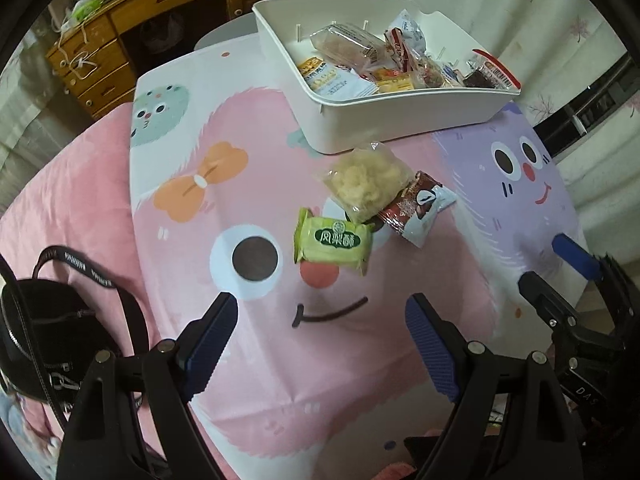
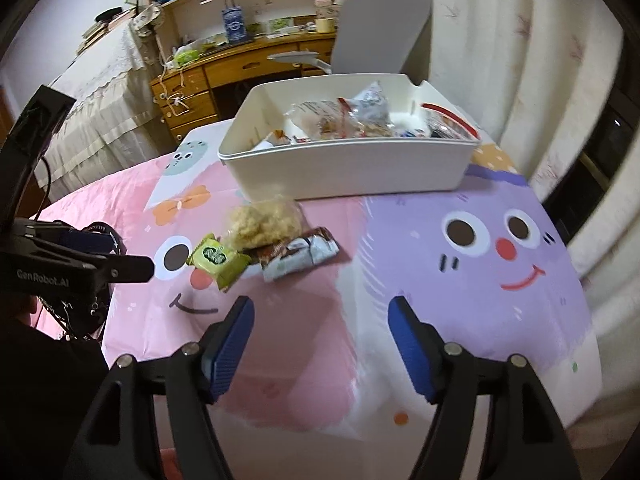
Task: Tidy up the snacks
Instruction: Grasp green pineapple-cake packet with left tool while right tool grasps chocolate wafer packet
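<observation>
Three snacks lie together on the cartoon cloth: a green packet (image 1: 333,241) (image 2: 218,260), a clear bag of pale puffs (image 1: 366,184) (image 2: 262,222) and a brown-and-white packet (image 1: 416,208) (image 2: 298,252). Behind them a white bin (image 1: 400,116) (image 2: 352,164) holds several wrapped snacks. My left gripper (image 1: 320,312) hangs open just short of the green packet, nothing between its fingers. My right gripper (image 2: 322,316) is open over bare cloth, to the right of the three snacks. The right gripper also shows at the right edge of the left wrist view (image 1: 560,264).
A black bag with a strap (image 1: 52,320) lies on the pink bedding at left. A wooden desk (image 2: 224,68), a grey chair (image 2: 380,32) and shelves stand behind the bin. Curtains (image 2: 520,60) hang at right. The table's near edge falls off below the grippers.
</observation>
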A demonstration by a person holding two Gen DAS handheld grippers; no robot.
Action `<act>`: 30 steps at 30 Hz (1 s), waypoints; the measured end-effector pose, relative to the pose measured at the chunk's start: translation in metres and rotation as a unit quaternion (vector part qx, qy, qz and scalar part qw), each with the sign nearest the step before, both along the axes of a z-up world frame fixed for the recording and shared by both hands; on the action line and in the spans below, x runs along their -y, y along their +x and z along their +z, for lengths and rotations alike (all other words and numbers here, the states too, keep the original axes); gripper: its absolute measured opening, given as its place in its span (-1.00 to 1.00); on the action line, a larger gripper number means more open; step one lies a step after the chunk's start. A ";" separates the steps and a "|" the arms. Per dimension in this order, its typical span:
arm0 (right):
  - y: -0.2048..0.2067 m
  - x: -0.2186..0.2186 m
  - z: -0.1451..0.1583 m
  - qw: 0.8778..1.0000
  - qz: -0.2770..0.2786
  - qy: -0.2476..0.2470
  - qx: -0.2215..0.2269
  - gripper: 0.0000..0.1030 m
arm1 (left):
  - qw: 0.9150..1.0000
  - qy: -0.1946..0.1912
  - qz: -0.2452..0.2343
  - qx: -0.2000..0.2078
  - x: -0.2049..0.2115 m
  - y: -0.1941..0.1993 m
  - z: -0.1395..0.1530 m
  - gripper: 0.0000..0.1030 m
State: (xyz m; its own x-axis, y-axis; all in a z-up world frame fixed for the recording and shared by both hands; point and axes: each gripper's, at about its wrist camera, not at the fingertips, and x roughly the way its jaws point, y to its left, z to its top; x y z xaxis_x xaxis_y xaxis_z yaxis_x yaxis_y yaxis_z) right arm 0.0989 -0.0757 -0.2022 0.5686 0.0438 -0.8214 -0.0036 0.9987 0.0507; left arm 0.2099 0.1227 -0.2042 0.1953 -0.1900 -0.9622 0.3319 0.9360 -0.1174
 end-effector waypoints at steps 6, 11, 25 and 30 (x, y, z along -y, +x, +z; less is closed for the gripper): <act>0.027 -0.008 -0.015 0.999 0.041 -0.014 0.014 0.46 | 1.000 0.005 -0.011 -0.015 0.005 0.015 -0.021 0.65; 0.049 -0.014 -0.033 0.997 0.076 -0.028 0.010 0.46 | 0.999 0.019 -0.026 -0.035 0.015 0.029 -0.040 0.65; 0.083 -0.021 -0.079 0.992 0.122 -0.031 -0.022 0.46 | 0.996 0.039 -0.033 -0.076 0.033 0.061 -0.084 0.64; 0.087 -0.022 -0.087 0.991 0.130 -0.029 -0.024 0.46 | 0.995 0.043 -0.042 -0.078 0.040 0.067 -0.091 0.56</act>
